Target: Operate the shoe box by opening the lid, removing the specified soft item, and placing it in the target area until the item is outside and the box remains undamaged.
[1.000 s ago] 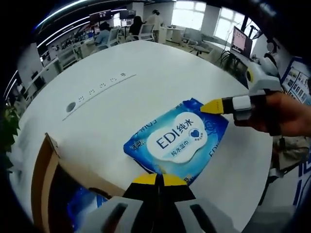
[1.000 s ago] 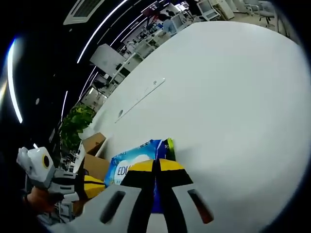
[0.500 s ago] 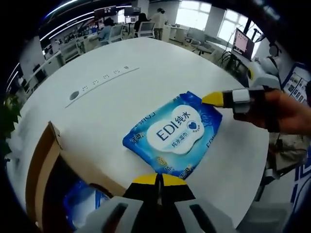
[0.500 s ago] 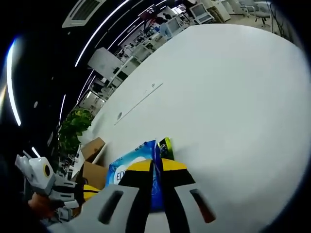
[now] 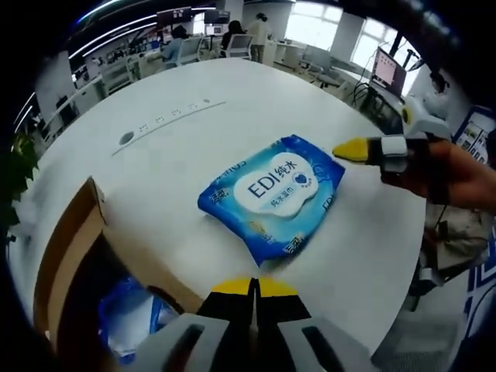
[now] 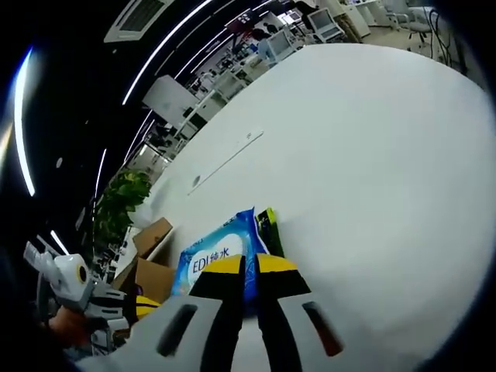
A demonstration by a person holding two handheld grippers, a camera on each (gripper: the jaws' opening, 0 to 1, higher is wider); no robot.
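A: Start at the left gripper (image 5: 253, 287). What are its jaws doing?

B: In the left gripper view the two yellow tips are pressed together with no gap, and nothing sits between them. They hang over bare table just short of the wipes pack's near corner.

A: And the wipes pack (image 5: 273, 194) itself?

B: A soft blue packet lying flat on the white table (image 5: 178, 147), outside the box. Its white label reads "EDI" with Chinese characters beside it and a small blue heart; the finer print below is too small to read. "EDI" repeats along its right side.

A: Where is the right gripper relative to the pack?

B: In the left gripper view the right gripper (image 5: 350, 149) comes in from the right, held by a hand (image 5: 453, 174), with its yellow tip just beside the pack's far right corner; I cannot tell whether they touch. In the right gripper view its own jaws (image 6: 249, 264) show a narrow slit, and the pack's edge (image 6: 219, 255) runs up to that slit. Whether they pinch it, I cannot tell.

A: The shoe box?

B: A brown cardboard box (image 5: 74, 256) left of the pack, open, with its flap standing up. Something blue in plastic (image 5: 128, 322) lies inside.

A: Room around the pack?

B: Wide white surface beyond it, up to a strip of sockets (image 5: 167, 120) set in the tabletop. To the pack's right the table edge (image 5: 403, 256) is near, curving round behind the right gripper.
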